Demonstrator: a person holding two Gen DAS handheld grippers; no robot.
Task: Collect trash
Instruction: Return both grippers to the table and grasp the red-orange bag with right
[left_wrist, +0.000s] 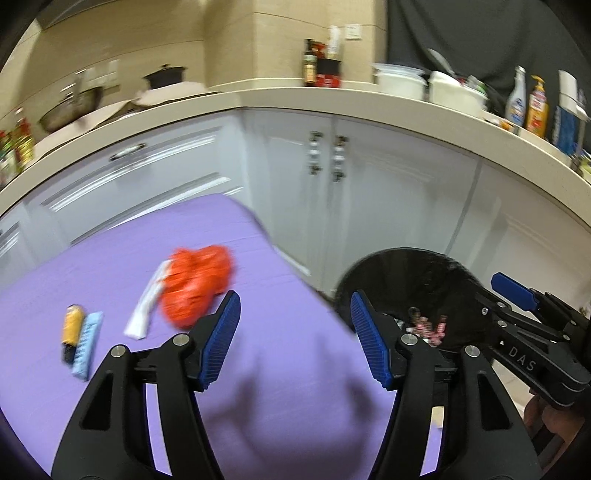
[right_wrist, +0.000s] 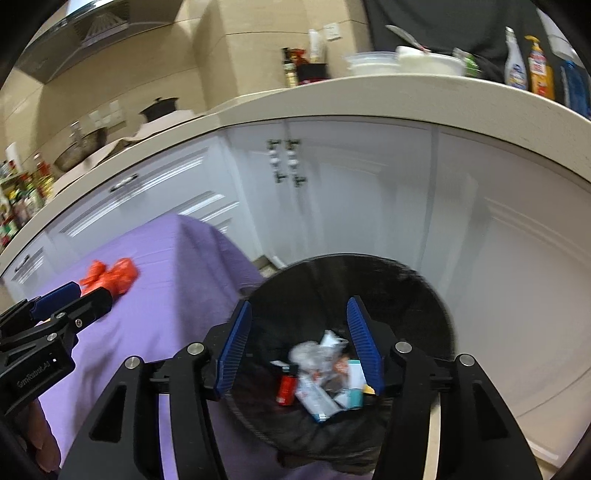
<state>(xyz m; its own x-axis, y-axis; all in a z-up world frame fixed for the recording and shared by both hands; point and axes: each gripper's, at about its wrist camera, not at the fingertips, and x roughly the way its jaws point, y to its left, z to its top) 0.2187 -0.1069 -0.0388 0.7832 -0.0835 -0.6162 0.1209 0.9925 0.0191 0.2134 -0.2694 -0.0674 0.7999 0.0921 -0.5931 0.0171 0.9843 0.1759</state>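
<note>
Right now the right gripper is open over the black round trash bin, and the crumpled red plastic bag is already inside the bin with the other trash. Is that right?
Not quite. The crumpled red plastic bag is not in the black round trash bin; the left wrist view shows it lying on the purple tablecloth. The rest holds: the right gripper is open over the bin.

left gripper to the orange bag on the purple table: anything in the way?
Nothing visible. The left gripper is open and empty, and only bare purple tablecloth lies between its fingers and the orange bag. The white wrapper lies at the bag's left edge, outside that path.
</note>
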